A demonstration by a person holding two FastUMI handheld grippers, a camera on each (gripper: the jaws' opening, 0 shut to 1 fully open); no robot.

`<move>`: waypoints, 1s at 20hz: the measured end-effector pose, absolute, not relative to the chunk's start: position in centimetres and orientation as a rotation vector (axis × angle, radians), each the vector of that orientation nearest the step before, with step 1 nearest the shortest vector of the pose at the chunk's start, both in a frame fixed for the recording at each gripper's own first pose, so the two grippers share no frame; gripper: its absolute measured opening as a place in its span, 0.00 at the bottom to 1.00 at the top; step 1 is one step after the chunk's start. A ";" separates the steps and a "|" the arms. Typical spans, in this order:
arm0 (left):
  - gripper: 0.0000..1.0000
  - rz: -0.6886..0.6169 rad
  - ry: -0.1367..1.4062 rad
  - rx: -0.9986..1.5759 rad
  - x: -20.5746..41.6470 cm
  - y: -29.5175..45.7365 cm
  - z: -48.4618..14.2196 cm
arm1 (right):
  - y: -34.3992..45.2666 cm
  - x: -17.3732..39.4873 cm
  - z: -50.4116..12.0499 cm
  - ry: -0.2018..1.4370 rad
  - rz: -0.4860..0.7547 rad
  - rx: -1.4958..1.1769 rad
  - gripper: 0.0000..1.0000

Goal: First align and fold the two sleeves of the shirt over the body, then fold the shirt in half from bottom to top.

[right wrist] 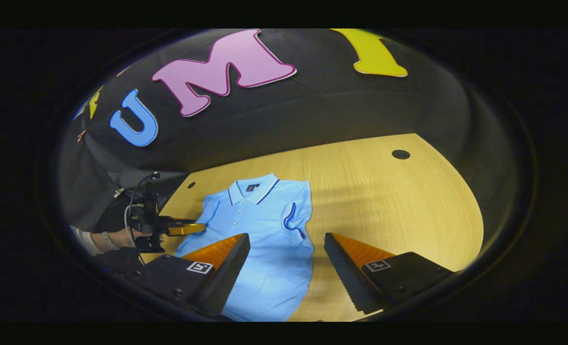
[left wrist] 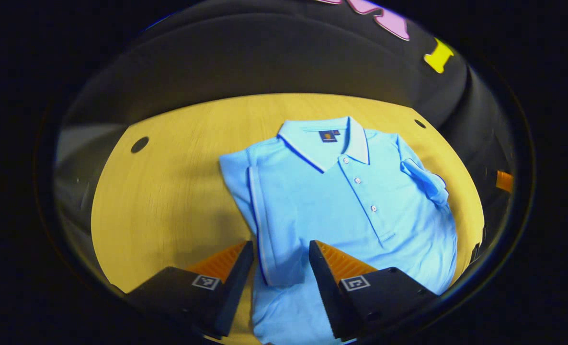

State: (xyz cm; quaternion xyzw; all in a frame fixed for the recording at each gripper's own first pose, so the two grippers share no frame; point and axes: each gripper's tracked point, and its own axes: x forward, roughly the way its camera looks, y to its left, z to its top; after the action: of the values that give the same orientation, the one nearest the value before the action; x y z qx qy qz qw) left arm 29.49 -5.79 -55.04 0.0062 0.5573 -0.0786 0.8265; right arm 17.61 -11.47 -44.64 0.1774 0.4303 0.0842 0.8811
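Both sleeves look folded onto the shirt (left wrist: 341, 206) already, bottom-to-top fold still undone, left gripper (left wrist: 281, 261) and right gripper (right wrist: 287, 254) spread open, nothing gripped.

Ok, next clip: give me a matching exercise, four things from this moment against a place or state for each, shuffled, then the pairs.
1. left sleeve
2. right sleeve
3. collar
4. left hand-held gripper

A. bunched up near the shirt's edge
B. open above the flat sleeve
C. folded flat over the body
D. at the shirt's far end, toward the booth wall

Pairs: 1-C, 2-A, 3-D, 4-B
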 end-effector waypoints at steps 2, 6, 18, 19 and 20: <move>0.87 -0.156 1.102 -0.069 28.9 -5.0 -51.0 | -11.2 16.2 -44.5 0.904 0.176 0.357 0.98; 0.92 -0.150 1.129 -0.094 21.6 -1.5 -45.9 | -9.7 11.5 -44.1 0.965 0.179 0.422 0.98; 0.97 -0.278 1.442 -0.190 -0.7 -2.7 -47.2 | -7.3 -6.9 -48.0 1.209 0.105 0.468 0.98; 0.97 -0.292 1.453 -0.180 -1.1 -3.1 -47.5 | -7.0 -8.1 -48.3 1.233 0.102 0.460 0.98; 0.97 -0.298 1.460 -0.167 -1.3 -3.3 -47.8 | -6.7 -9.3 -48.7 1.258 0.097 0.451 0.98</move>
State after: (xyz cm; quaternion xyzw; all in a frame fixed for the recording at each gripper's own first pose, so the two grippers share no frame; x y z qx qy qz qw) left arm -1.33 -3.28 -47.85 -0.0757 0.6634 -0.1352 0.7320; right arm -9.26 -6.66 -48.72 0.2088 0.5831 0.0452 0.7838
